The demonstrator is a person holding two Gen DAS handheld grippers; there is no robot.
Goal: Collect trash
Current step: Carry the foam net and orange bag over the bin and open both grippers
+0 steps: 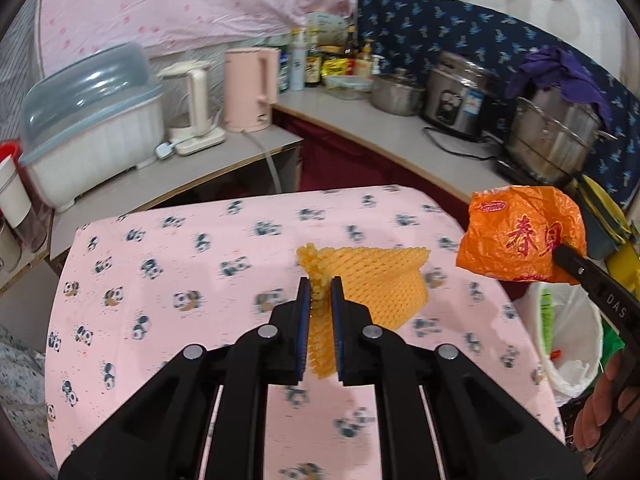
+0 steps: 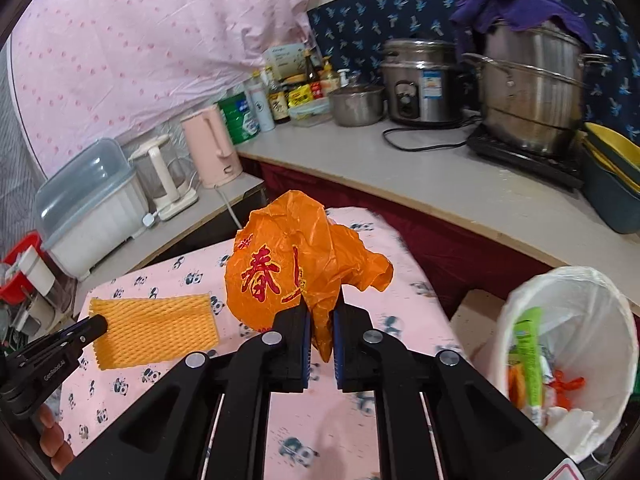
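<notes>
My left gripper [image 1: 320,286] is shut on a yellow foam fruit net [image 1: 380,280], which hangs above the pink panda-print table [image 1: 160,280]. The same net [image 2: 156,328] shows at the lower left of the right wrist view, with the left gripper [image 2: 102,326] clamped on its edge. My right gripper [image 2: 322,312] is shut on a crumpled orange plastic bag [image 2: 288,264] with red characters, lifted off the table. In the left wrist view that bag [image 1: 520,236] hangs at the right. A white-lined trash bin [image 2: 568,344] holding some wrappers stands to the right of the table.
Behind the table runs a counter [image 1: 380,128] with a pink kettle [image 1: 250,88], a white kettle [image 1: 192,108], a lidded dish box [image 1: 92,120], bottles, steel pots [image 2: 532,92] and a rice cooker [image 2: 420,80]. A person's hand [image 1: 604,404] shows beside the bin [image 1: 572,340].
</notes>
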